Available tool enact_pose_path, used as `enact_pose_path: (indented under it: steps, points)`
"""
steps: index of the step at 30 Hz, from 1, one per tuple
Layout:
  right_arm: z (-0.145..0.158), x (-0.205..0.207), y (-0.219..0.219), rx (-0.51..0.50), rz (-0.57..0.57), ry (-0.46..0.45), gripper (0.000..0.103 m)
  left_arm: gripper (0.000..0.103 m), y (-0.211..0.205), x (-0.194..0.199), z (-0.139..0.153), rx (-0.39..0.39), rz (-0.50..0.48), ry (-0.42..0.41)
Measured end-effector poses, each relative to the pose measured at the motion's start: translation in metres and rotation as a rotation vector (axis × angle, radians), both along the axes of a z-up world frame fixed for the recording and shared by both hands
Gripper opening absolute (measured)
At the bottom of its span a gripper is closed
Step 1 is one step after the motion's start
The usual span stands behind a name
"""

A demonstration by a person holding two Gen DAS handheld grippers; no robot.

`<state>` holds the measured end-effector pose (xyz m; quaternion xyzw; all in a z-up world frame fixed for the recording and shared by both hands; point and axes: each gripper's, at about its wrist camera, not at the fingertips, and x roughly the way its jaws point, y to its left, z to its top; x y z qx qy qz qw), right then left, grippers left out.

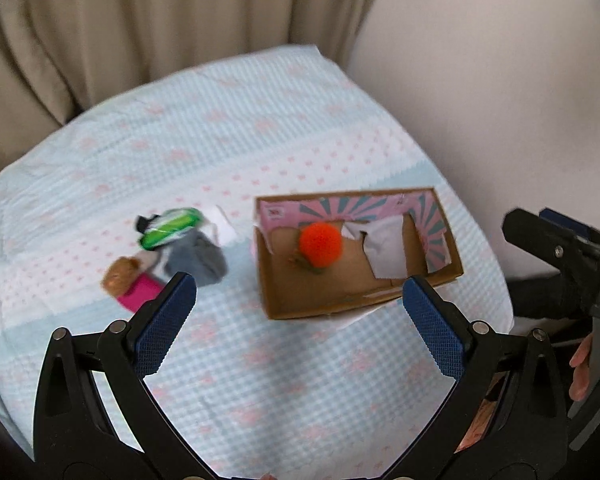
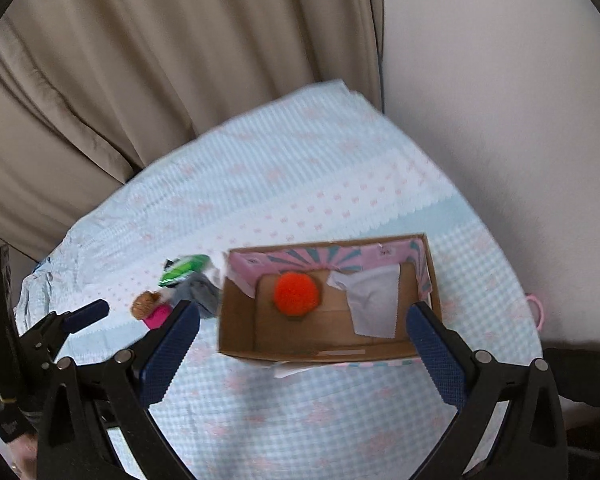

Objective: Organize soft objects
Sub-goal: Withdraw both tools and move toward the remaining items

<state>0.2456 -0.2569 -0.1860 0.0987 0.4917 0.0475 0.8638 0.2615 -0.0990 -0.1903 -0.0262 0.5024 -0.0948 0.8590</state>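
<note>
Pile (image 1: 172,248) of soft things lies ahead-left of my left tongs (image 1: 300,312), probably nearer them; both tongs (image 2: 304,344) gape empty.

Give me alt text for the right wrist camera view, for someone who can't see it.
An open cardboard box on a blue-and-pink checked cloth holds an orange pom-pom and a white cloth. The right gripper is open and empty above its near edge. To the box's left lie a grey cloth, a green packet and a small pink-and-brown toy.
</note>
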Motion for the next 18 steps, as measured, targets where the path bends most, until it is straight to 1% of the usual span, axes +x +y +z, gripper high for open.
enact_pose_path:
  steps: [4,8,11,14,18]
  points:
    - [0.031,-0.036,0.029,-0.048,-0.017,-0.084,0.103,0.103,0.038,-0.032,0.033,0.003,0.02,-0.086]
    - [0.051,-0.072,0.059,-0.087,-0.027,-0.161,0.103,0.103,0.076,-0.068,0.06,0.009,0.021,-0.185]
    - [0.062,-0.097,0.081,-0.122,-0.039,-0.216,0.103,0.103,0.1,-0.092,0.071,0.015,-0.001,-0.237]
    - [0.065,-0.123,0.104,-0.18,-0.066,-0.262,0.103,0.103,0.126,-0.117,0.077,0.016,-0.007,-0.282]
    - [0.062,-0.146,0.129,-0.201,-0.108,-0.276,0.103,0.103,0.163,-0.141,0.076,0.008,0.007,-0.315]
